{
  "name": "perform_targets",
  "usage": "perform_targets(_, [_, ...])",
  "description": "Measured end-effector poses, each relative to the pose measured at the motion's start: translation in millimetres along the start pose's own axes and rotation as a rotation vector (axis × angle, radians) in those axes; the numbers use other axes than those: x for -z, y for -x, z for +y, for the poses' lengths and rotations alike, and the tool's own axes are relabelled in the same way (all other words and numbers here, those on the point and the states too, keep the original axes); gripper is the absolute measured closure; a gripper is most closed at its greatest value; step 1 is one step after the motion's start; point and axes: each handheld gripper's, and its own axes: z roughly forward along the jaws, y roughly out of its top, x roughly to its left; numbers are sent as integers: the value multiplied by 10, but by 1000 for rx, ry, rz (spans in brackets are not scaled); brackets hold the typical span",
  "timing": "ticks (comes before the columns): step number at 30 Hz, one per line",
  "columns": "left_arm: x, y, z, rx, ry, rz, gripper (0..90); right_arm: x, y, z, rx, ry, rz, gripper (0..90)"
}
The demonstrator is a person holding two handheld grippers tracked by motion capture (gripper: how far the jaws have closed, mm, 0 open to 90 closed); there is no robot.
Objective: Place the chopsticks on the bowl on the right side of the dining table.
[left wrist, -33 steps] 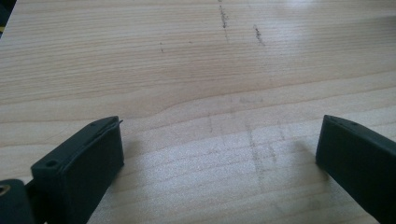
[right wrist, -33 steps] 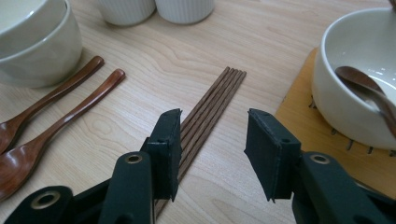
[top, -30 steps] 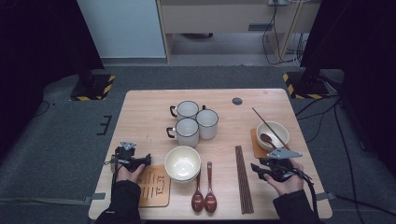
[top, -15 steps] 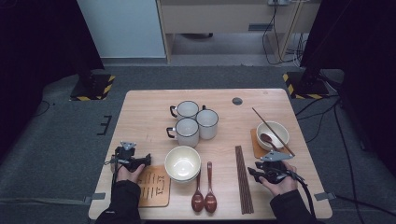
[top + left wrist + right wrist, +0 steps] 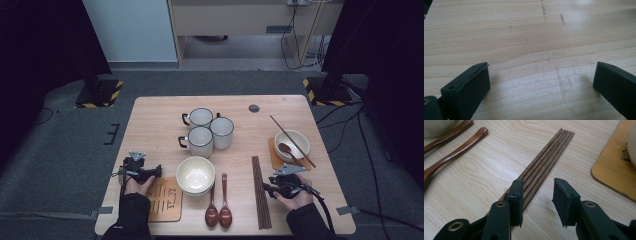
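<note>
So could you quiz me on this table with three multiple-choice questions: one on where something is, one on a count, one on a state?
1. Where do the chopsticks on the table lie?
A. Right of the wooden spoons
B. Behind the mugs
C. On the left mat

2. How many mugs stand on the table?
A. Two
B. Three
C. Five

3. How are the right gripper's jaws?
A. Apart around the chopsticks
B. Clamped on a spoon
C. Holding a mug

Answers: 1 A, the high view shows them right of the spoons. 2 B, three mugs are clustered mid-table. 3 A, the right gripper view shows a gap at the jaws.
</note>
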Motion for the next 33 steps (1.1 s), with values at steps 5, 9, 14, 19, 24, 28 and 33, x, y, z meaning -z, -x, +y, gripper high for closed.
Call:
perform_targets(5, [0,0,0,0,0,0,0,-51,-30,-14,7,-20,12,631])
perform_targets(9, [1,-1,0,-2,-2,0,0,-78,-24,-21,7,-29,8,647])
perform_targets(14, [1,-1,0,-2,-1,0,0,-104,-8,-32,2,-41,21,658])
perform_targets(19, [0,0,0,0,0,0,0,-122,0,-35,1,-49,30,676])
perform_targets(24, [0,0,0,0,0,0,0,-138,-4,-43,4,-58,34,695])
perform_targets(28, [0,0,0,0,0,0,0,-147,-3,-46,0,-62,34,706])
perform_targets(33, [0,0,0,0,0,0,0,-155,4,-52,0,-71,37,732])
